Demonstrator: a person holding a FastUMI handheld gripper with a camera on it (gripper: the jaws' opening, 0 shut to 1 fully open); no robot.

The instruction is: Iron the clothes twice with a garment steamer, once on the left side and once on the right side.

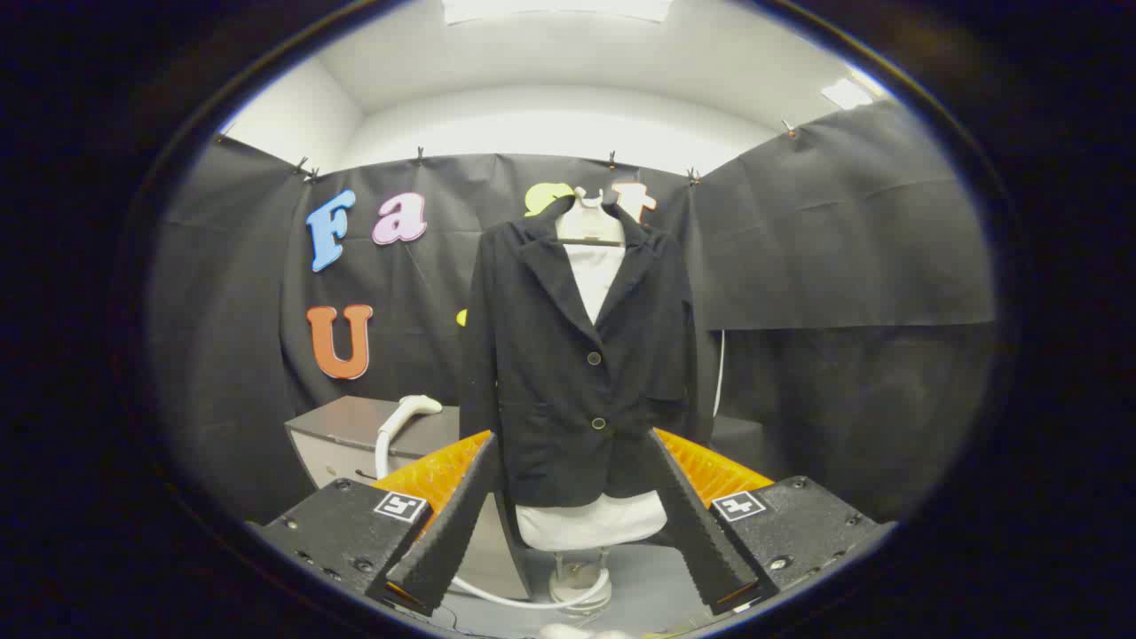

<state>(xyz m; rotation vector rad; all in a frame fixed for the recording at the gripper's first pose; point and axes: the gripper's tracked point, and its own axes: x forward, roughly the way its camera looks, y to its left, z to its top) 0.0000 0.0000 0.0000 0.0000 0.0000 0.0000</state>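
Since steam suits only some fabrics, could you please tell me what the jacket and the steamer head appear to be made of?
The jacket looks like matte dark woven cloth, possibly wool blend. The steamer head looks like smooth pale plastic. The gripper hangs open before them.

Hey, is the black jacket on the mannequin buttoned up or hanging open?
Buttoned: the jacket front is closed at two buttons, only its lapels parting over the white top. The open gripper holds nothing.

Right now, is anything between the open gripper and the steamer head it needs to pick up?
Nothing visible. The gripper is open and empty; the steamer head lies on the grey cabinet, beyond the fingers, beside the black jacket.
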